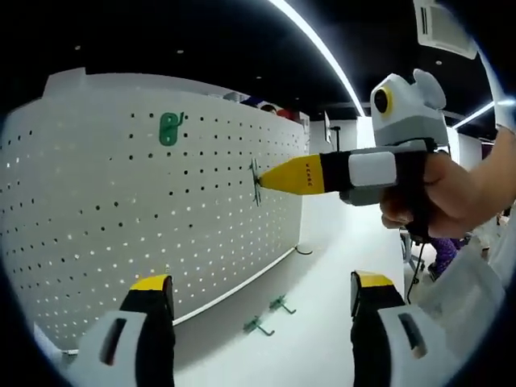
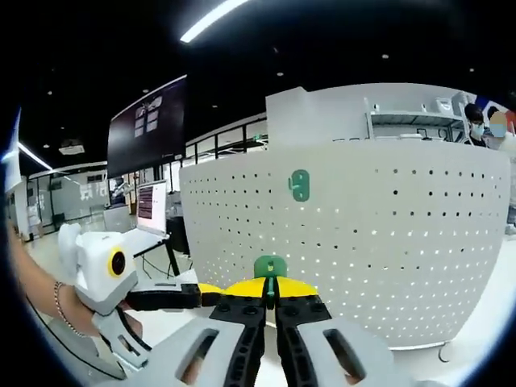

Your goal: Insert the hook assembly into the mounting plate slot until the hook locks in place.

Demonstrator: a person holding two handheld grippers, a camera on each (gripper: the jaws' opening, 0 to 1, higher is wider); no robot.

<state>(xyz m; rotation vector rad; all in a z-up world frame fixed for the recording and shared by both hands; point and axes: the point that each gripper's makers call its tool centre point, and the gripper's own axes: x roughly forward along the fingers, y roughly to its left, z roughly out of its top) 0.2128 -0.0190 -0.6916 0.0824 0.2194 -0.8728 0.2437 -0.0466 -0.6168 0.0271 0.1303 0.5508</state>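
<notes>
One green hook sits pinched in our closed right gripper, tip against the pegboard. Our left gripper hangs wide open, empty. Small, stiff, light, probably slippery: we grip its flat base.

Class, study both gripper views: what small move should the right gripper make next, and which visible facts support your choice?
Probably press the green hook straight into the pegboard. The right gripper is shut on it with its tip already at the board, another hook hangs higher up, and the left gripper waits open.
</notes>
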